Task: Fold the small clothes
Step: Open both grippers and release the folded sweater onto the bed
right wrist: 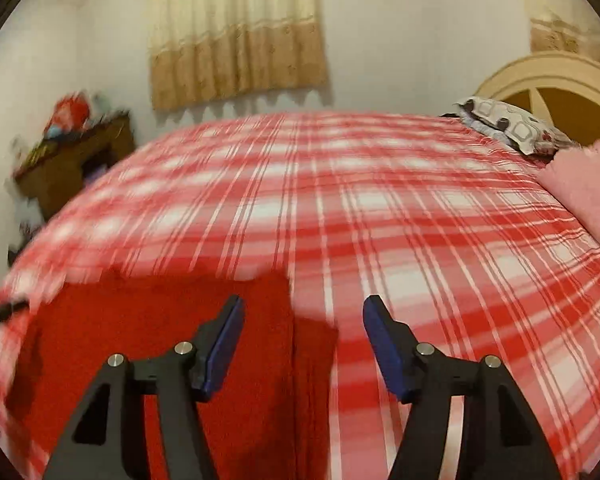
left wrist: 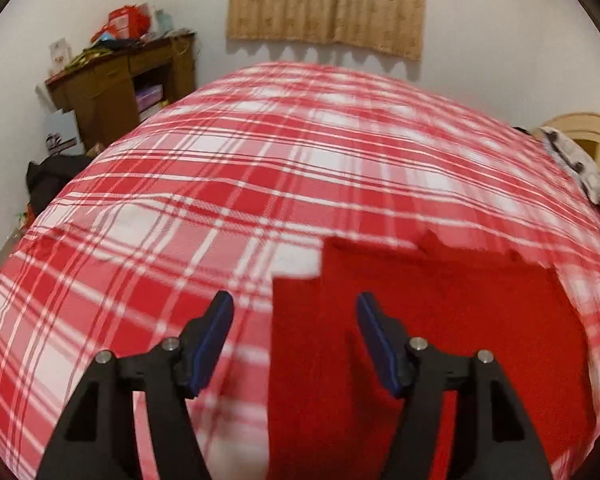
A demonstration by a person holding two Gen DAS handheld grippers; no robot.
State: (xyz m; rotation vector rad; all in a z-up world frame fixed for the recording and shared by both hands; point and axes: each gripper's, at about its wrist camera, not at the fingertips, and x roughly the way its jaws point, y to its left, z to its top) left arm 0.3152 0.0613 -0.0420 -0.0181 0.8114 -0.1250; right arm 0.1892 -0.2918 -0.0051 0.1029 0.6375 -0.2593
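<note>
A plain red garment lies flat on the red-and-white plaid bedspread, near the front edge of the bed. In the left wrist view its left edge runs between the fingers of my left gripper, which is open above the cloth with nothing pinched. The right wrist view shows the same red garment at the lower left, its right edge under my right gripper. That gripper is open too, its blue pads apart and holding nothing. Both views are motion-blurred.
A brown wooden desk piled with clutter stands by the wall at the far left. A patterned pillow and a pink blanket lie at the bed's right side by the cream headboard. A beige curtain hangs behind.
</note>
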